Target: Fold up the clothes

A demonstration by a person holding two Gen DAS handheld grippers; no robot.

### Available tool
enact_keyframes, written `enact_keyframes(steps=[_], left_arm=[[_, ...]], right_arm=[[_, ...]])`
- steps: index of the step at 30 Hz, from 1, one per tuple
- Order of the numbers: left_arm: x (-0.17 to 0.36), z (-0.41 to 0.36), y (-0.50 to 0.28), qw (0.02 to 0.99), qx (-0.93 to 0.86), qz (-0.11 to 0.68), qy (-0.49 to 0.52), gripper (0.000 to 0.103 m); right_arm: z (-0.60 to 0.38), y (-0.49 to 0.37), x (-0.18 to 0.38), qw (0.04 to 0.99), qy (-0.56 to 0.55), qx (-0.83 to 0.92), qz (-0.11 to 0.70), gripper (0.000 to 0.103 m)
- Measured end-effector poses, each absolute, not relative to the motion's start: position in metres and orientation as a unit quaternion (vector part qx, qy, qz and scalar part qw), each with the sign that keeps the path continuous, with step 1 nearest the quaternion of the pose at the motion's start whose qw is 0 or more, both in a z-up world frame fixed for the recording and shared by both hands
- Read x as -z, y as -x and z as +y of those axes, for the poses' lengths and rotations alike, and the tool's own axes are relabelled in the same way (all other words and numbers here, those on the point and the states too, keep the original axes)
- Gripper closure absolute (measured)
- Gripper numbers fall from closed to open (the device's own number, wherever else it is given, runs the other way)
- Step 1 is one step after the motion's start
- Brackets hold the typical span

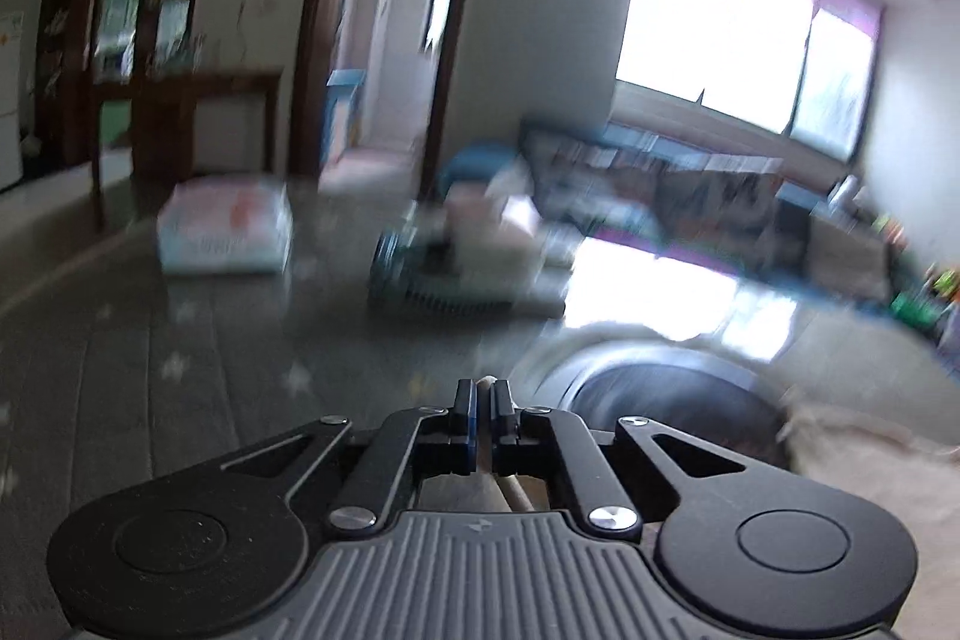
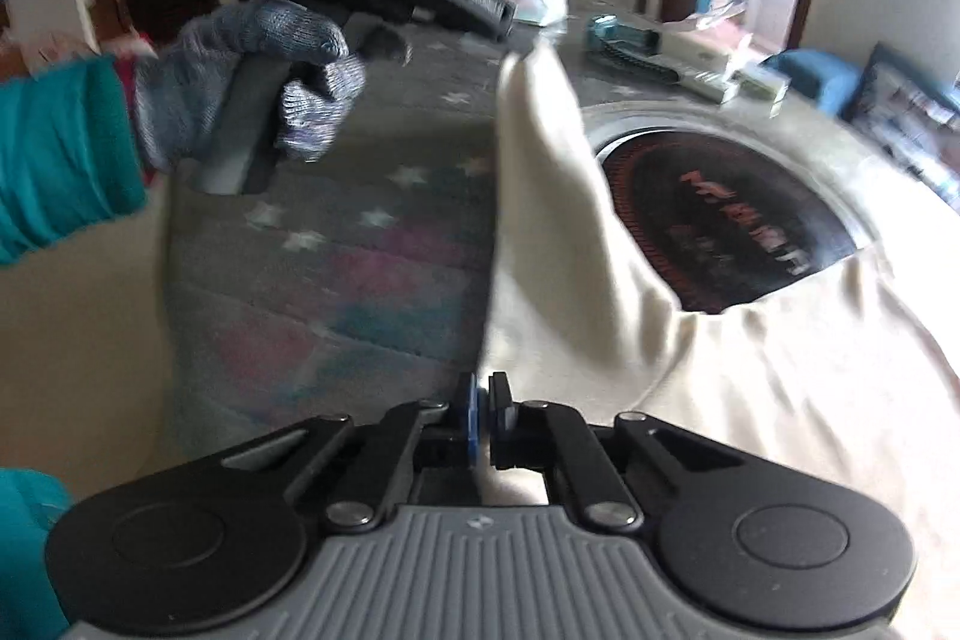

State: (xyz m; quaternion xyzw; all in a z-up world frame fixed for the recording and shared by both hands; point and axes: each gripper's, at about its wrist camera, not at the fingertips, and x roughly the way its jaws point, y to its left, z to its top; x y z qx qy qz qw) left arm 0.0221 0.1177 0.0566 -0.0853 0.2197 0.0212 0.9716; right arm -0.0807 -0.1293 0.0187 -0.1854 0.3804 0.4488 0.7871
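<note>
1. Right gripper point(image 2: 482, 388) has its jaws nearly together, pinching the soft cream shirt point(image 2: 750, 370), one garment with a round black print, lying on the grey star-pattern mat point(image 2: 336, 244).
2. Left gripper point(image 1: 482, 391) is squeezed narrow too, a sliver of cream cloth between its fingers.
3. One knit-gloved hand point(image 2: 264, 64) grips the other tool's handle.
4. Farther back, pretty blurry: one white packet point(image 1: 225, 226).

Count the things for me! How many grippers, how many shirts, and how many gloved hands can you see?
Grippers: 2, the left gripper and the right gripper
Shirts: 1, a cream shirt with a dark round print
Gloved hands: 1, a grey knit glove
Total: 4
</note>
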Motion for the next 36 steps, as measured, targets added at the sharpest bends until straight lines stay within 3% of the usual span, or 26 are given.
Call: enact_keyframes(steps=[6, 15, 18, 21, 24, 36], left_arm=[[-0.032, 0.134, -0.034, 0.949, -0.067, 0.296, 0.08, 0.095], [-0.037, 0.101, -0.024, 0.948, 0.005, 0.314, 0.048, 0.094], [-0.034, 0.078, -0.031, 0.942, 0.047, 0.332, 0.024, 0.092], [-0.024, 0.07, -0.051, 0.933, 0.036, 0.359, 0.009, 0.091], [-0.02, 0.069, -0.063, 0.932, 0.024, 0.363, 0.0, 0.091], [-0.017, 0.072, -0.083, 0.935, 0.02, 0.352, -0.031, 0.09]], right_arm=[[-0.125, 0.09, -0.014, 0.772, 0.21, -0.466, 0.377, 0.102], [-0.133, 0.063, -0.03, 0.811, 0.163, -0.426, 0.365, 0.091], [-0.131, 0.058, -0.027, 0.812, 0.158, -0.423, 0.37, 0.083], [-0.126, 0.057, -0.024, 0.808, 0.158, -0.43, 0.371, 0.083], [-0.122, 0.056, -0.021, 0.803, 0.159, -0.436, 0.372, 0.073], [-0.113, 0.028, -0.017, 0.821, 0.124, -0.41, 0.378, 0.071]])
